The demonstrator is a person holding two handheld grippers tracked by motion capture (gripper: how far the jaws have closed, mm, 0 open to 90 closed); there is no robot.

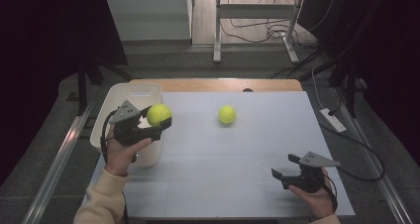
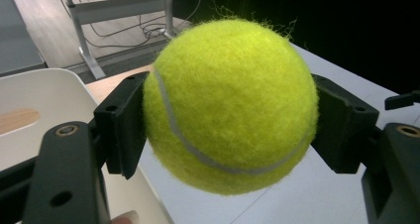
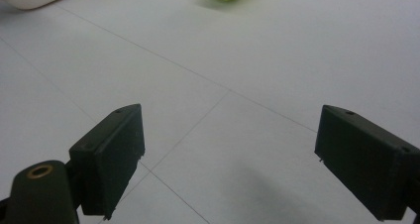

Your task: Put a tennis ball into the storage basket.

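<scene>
Left gripper (image 1: 157,119): clamped on tennis ball (image 1: 159,114), one pad each side; held off the tabletop (image 1: 237,149) just beside white bin's (image 1: 130,91) right wall, nr far-left corner.
Ball close-up: fuzzy yellow w/ white seam (image 2: 230,105), squeezed btwn both black pads.
Right gripper (image 1: 287,167): jaws wide, nothing btwn them; low over tabletop nr near-right corner.
2nd tennis ball (image 1: 227,114): lies alone on tabletop, mid-width, twd far edge.
Bin: at left edge, far end.

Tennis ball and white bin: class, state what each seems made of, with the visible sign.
Tennis ball: fuzzy yellow felt, loose fibres at its edge, with a pale smooth seam, probably rubber. White bin: likely moulded plastic, smooth matt walls and rounded corners.
</scene>
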